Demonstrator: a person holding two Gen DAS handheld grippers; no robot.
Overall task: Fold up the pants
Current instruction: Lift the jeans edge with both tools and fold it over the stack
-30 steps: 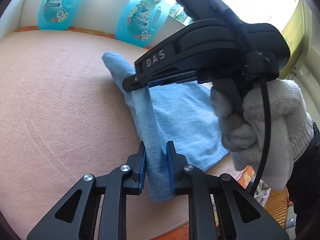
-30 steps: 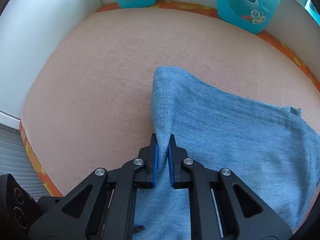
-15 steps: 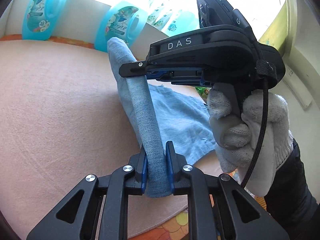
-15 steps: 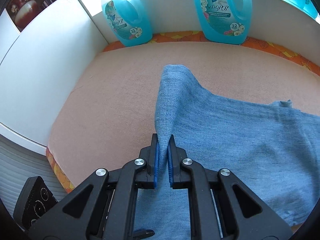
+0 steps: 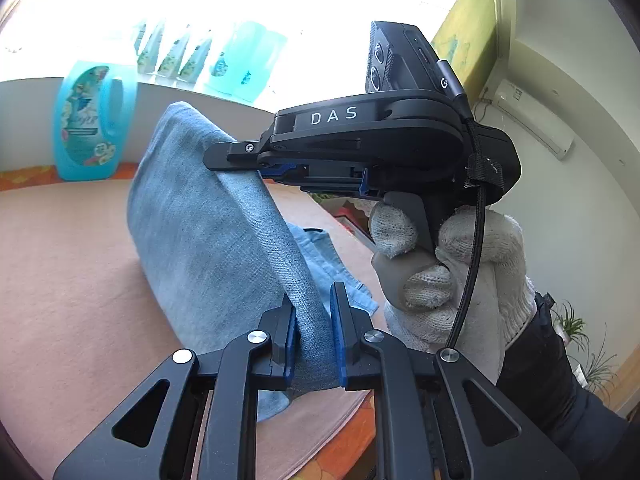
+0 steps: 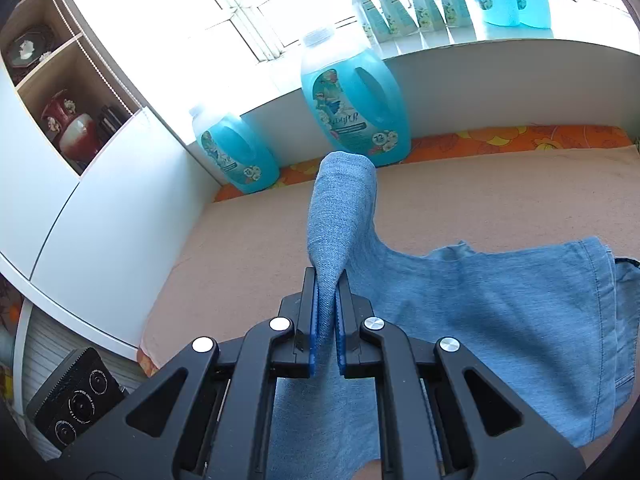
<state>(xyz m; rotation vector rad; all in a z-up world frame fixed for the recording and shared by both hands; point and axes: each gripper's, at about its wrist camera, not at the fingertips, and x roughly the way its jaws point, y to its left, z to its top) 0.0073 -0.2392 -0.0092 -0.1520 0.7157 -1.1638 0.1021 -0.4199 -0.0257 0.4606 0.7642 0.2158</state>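
Nearest to us, in the left wrist view, our left gripper (image 5: 313, 334) has just been closing, and its 2 blue pads now pinch a thick fold of the pants (image 5: 208, 248) between them. The denim rises from that grip as a taut ridge toward our right gripper (image 5: 240, 160), which shows side-on above it, held by a hand in a white knit glove (image 5: 452, 276) with a dark sleeve (image 5: 560, 380) behind it. In the right wrist view our right gripper (image 6: 327, 320) is nearly closed, its 2 pads pressed on a thin edge of the same pants (image 6: 480, 312). From there the cloth stands up in a rounded hump, lifted clear of the pink mat (image 6: 500, 196), while the rest of the pants lies spread on the mat to the right, with a stitched hem showing at the far right edge. Beyond the mat runs an orange flowered strip (image 6: 520, 138). On it, against the low white wall, stand 2 blue detergent bottles (image 6: 356, 108). Higher up, on the windowsill, more blue bottles and pouches (image 6: 420, 4) line the bright window. At the far left a white cabinet (image 6: 80, 216) holds a red and white vase (image 6: 74, 128) in an open shelf.
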